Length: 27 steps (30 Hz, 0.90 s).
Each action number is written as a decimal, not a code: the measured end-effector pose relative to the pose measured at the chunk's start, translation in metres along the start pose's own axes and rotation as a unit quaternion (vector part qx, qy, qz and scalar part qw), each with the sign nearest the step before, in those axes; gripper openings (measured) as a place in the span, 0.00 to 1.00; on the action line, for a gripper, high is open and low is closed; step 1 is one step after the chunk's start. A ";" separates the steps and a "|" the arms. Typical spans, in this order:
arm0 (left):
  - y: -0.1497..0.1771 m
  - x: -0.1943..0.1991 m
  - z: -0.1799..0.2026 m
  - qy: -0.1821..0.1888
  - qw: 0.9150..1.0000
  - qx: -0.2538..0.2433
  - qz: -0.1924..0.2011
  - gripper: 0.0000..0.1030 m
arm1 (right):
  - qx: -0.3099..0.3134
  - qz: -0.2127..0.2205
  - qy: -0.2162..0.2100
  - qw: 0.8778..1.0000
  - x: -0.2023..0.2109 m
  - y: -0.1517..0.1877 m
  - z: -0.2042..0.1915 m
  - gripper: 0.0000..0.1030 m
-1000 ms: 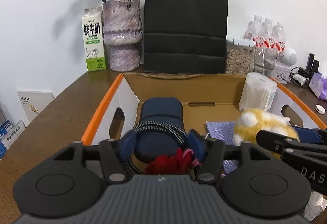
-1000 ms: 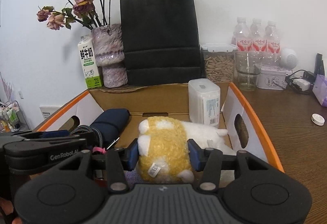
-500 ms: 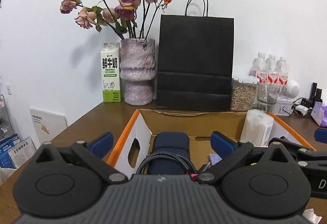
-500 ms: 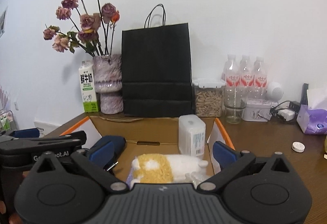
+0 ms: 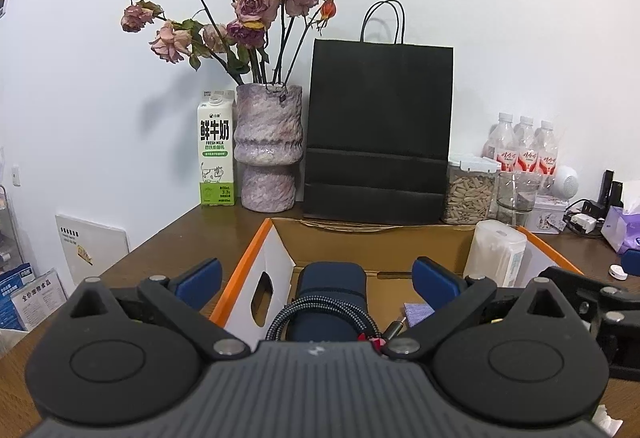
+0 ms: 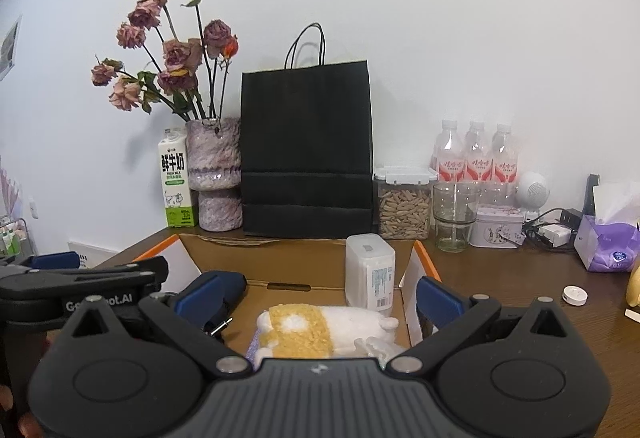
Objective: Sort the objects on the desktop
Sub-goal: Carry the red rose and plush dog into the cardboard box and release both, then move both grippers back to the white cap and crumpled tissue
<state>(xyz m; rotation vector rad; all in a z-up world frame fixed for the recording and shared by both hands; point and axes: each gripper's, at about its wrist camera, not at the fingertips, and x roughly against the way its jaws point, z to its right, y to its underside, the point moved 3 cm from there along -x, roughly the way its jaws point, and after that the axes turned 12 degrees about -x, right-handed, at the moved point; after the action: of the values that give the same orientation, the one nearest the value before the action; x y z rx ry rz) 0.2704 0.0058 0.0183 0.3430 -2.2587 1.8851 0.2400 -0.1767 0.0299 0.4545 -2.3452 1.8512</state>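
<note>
The box (image 5: 276, 258), an open cardboard tray with orange rims and white side walls, is sitting on the brown worktop (image 6: 520, 278) in front of both cameras, and the sorted things are lying inside it. Behind it a black bag (image 5: 380, 134) is standing against the wall, with a purple vase (image 5: 268, 146) of dried roses (image 5: 252, 2) just to its left and a milk carton (image 5: 216, 154) beside the vase. To the right of the bag a seed jar (image 6: 404, 202), a glass (image 6: 454, 216), three bottles (image 6: 476, 154) and a tin (image 6: 498, 226) are crowding the back edge; a tissue pack (image 6: 608, 242) and a small white cap (image 6: 575, 294) are lying further right.

The left gripper (image 5: 316, 284) is hovering at the near end of the box with its jaws spread wide and nothing between the blue pads. The right gripper (image 6: 320, 298) is hovering alongside it, jaws equally wide and gripping nothing.

Inside the box, a navy case (image 5: 332, 286) is lying lengthwise by the left wall, with a braided cable (image 5: 320, 312) looping over its near end. A yellow and white plush (image 6: 316, 330) is lying on its side toward the right, below the right jaws and apart from them. A white canister (image 6: 370, 274) is standing upright in the far right corner. A scrap of purple cloth (image 5: 416, 312) is showing between case and plush.
</note>
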 end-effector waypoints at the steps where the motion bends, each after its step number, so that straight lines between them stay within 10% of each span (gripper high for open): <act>1: 0.001 0.002 0.000 0.002 1.000 0.000 0.002 1.00 | 0.002 0.002 -0.001 1.000 0.002 0.000 0.000 1.00; 12: 0.019 0.037 0.002 -0.002 0.998 -0.036 0.047 1.00 | 0.042 0.024 0.001 0.999 0.028 0.019 -0.001 1.00; 27: 0.053 0.074 -0.011 -0.017 1.000 -0.023 0.012 1.00 | 0.006 -0.019 0.010 1.000 0.050 0.049 0.024 1.00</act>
<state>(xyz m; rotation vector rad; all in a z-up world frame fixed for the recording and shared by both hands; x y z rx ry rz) 0.1841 0.0213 -0.0086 0.3451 -2.3342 1.8485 0.1796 -0.1973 -0.0077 0.4767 -2.2975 1.8469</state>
